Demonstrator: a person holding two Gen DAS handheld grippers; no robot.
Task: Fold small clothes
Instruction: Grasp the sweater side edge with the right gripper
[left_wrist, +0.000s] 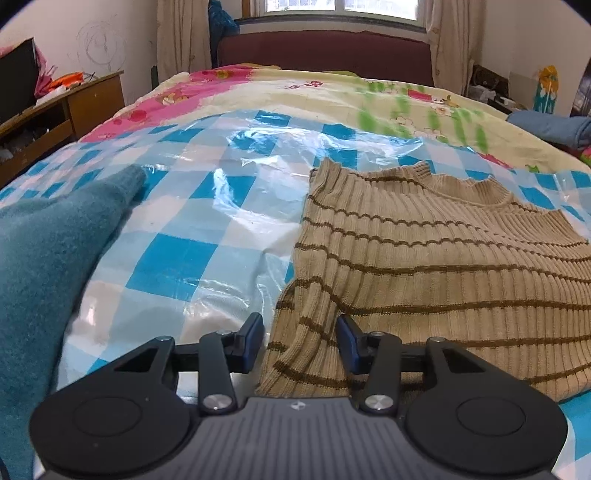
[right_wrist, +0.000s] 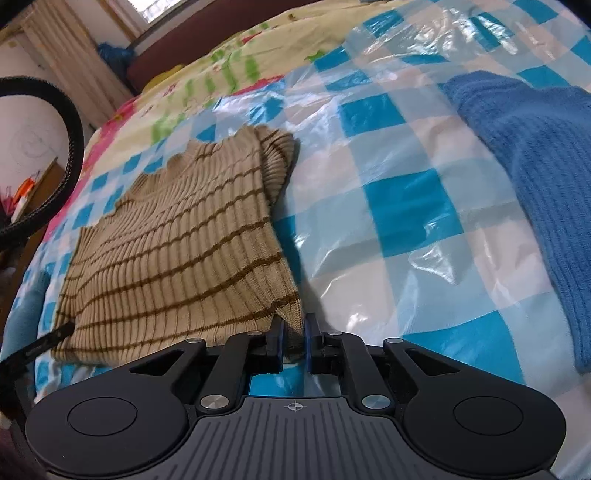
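A tan ribbed sweater (left_wrist: 443, 258) with brown stripes lies flat, its sleeves folded in, on the bed.

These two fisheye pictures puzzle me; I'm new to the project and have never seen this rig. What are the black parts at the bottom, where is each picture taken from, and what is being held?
There is no robot arm: a person holds a two-finger gripper in each hand, and a camera on each looks forward along its fingers. The black parts are those grippers.

One picture is from the left gripper. It is open, with a bottom corner of the striped sweater between its fingers.

The other is from the right gripper. Its fingers are shut on the sweater's other bottom corner.

The sweater lies on a checked plastic sheet over a bed. A teal garment lies to its left and a blue garment to its right, neither held.
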